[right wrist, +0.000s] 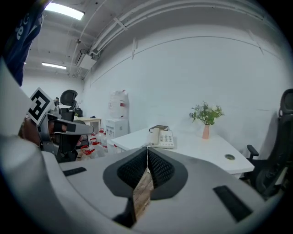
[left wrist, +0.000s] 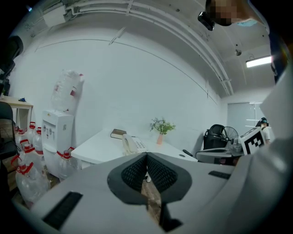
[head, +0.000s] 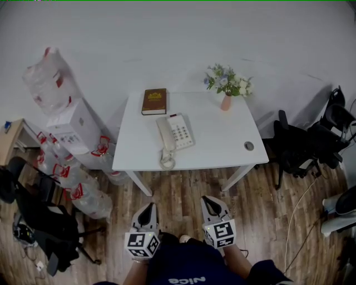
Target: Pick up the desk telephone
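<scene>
left tongs [head: 148,209] closed, empty | right tongs [head: 209,201] closed, empty | desk telephone [head: 175,133] lies on table [head: 222,150], well apart | ceiling lamps [right wrist: 64,10] only in gripper views

Table [head: 222,139] smooth matt, desk telephone [head: 176,135] plastic w/ slight gloss, floor [head: 183,192] wood-grain planks, bottles [head: 47,83] clear plastic.

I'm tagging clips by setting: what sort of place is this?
Most likely an office: a white desk with a desk telephone, a black office chair, and a water dispenser with spare bottles.
</scene>
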`<state>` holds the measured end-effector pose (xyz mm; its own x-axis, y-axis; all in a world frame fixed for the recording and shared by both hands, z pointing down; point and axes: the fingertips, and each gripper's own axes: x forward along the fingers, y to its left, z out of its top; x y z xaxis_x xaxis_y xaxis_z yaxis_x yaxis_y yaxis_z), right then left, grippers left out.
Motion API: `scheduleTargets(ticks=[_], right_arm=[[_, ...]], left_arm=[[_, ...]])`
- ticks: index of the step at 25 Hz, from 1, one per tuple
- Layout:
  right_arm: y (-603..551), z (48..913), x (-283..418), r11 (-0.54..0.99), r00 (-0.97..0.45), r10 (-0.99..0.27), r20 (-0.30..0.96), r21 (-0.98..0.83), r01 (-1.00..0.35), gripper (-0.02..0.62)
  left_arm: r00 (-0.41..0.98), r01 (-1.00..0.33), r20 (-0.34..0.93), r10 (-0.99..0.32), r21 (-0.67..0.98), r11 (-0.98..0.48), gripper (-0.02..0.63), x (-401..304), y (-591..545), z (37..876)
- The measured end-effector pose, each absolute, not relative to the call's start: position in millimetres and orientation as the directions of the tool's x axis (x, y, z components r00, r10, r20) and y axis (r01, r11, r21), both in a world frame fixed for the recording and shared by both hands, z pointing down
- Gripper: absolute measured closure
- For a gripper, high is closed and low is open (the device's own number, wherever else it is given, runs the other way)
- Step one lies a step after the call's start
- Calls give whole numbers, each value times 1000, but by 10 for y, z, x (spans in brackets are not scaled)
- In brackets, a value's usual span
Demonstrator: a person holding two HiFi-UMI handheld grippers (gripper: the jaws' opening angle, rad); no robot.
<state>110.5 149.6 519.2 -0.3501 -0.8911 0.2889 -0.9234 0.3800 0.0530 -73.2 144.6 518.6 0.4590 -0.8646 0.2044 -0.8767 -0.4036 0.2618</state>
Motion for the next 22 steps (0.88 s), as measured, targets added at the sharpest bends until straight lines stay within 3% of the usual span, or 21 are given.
scheduleTargets(ticks=[22], right_arm=[[312, 5328, 1167, 228, -203, -920, 337, 37, -973, 572]], left_arm=[[586, -800, 203, -785, 295, -522, 591, -627, -106, 5293]])
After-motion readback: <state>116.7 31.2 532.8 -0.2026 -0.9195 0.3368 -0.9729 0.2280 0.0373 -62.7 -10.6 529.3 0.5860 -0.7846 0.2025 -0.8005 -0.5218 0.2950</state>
